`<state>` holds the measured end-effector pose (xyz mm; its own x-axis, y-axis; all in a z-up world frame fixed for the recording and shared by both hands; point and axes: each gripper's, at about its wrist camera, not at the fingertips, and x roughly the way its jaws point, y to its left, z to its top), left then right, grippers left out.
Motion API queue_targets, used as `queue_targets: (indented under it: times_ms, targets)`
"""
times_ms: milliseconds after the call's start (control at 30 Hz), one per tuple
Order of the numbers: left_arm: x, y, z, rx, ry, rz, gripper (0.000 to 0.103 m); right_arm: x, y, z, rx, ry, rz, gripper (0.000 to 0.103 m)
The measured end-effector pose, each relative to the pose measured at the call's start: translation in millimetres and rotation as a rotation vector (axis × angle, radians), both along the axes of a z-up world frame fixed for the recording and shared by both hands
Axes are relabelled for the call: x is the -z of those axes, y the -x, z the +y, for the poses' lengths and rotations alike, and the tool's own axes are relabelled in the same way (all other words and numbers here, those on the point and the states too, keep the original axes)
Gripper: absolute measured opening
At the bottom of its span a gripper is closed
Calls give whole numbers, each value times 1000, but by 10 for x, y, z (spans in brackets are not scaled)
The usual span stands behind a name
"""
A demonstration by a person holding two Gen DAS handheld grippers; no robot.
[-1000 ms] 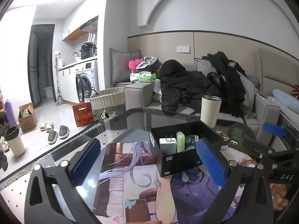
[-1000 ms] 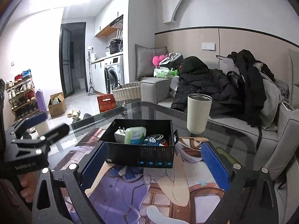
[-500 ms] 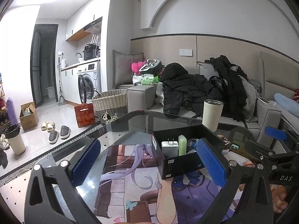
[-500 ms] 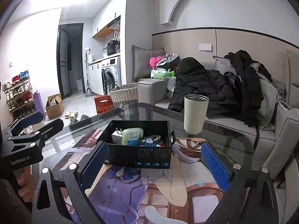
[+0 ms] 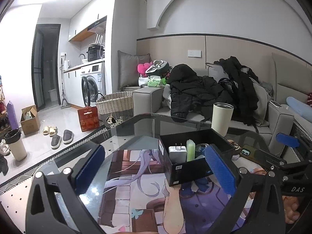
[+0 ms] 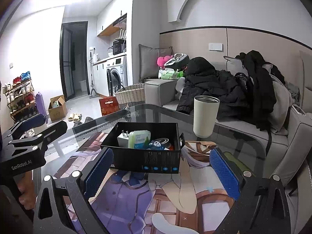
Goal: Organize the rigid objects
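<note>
"GenRobot.AI" on left hand-held gripper (image 6: 29, 124) body; "DAS" (partial) on right hand-held gripper (image 5: 288, 146).

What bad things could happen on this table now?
The tall cream cup stands open-topped just behind the black box; a reach past the box might knock it over. The table is glass, so the box could slide if either open tool, left or right, pushes it. The white charger and green bottle stick up inside and could snag.
</note>
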<state>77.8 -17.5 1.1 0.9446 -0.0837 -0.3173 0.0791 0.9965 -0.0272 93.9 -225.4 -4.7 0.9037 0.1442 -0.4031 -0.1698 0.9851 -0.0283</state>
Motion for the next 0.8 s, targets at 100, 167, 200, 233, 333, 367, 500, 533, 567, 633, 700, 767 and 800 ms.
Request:
queue_targets:
  times_ms: [100, 167, 200, 233, 333, 367, 500, 533, 567, 633, 700, 767, 800]
  targets:
    - [3, 0, 1, 0, 0, 2, 103, 0, -1, 2, 1, -4, 2, 101]
    - [6, -2, 2, 1, -1, 3, 103, 0, -1, 4, 2, -2, 1, 101]
    - [10, -1, 1, 1, -2, 4, 103, -1, -3, 4, 2, -2, 1, 101]
    - [11, -3, -1, 1, -3, 6, 103, 4, -2, 5, 2, -1, 1, 101]
    - [19, -9, 8, 1, 3, 12, 103, 9, -5, 5, 4, 1, 4, 101]
    - [18, -9, 12, 2, 5, 13, 103, 21, -5, 8, 4, 2, 6, 101]
    - [19, -6, 21, 3, 6, 14, 103, 29, -7, 15, 3, 1, 5, 101]
    - [19, -7, 22, 5, 5, 14, 103, 24, -8, 13, 4, 2, 5, 101]
    - [19, -7, 22, 5, 5, 14, 103, 26, -3, 11, 6, 2, 4, 101]
    - [19, -7, 22, 4, 5, 15, 103, 22, -10, 12, 2, 2, 7, 101]
    - [16, -9, 23, 3, 6, 19, 103, 20, -9, 12, 5, 1, 4, 101]
    - [20, -14, 26, 3, 10, 26, 103, 20, -13, 12, 5, 2, 5, 101]
    - [21, -15, 28, 2, 12, 28, 103, 29, -9, 12, 5, 2, 6, 101]
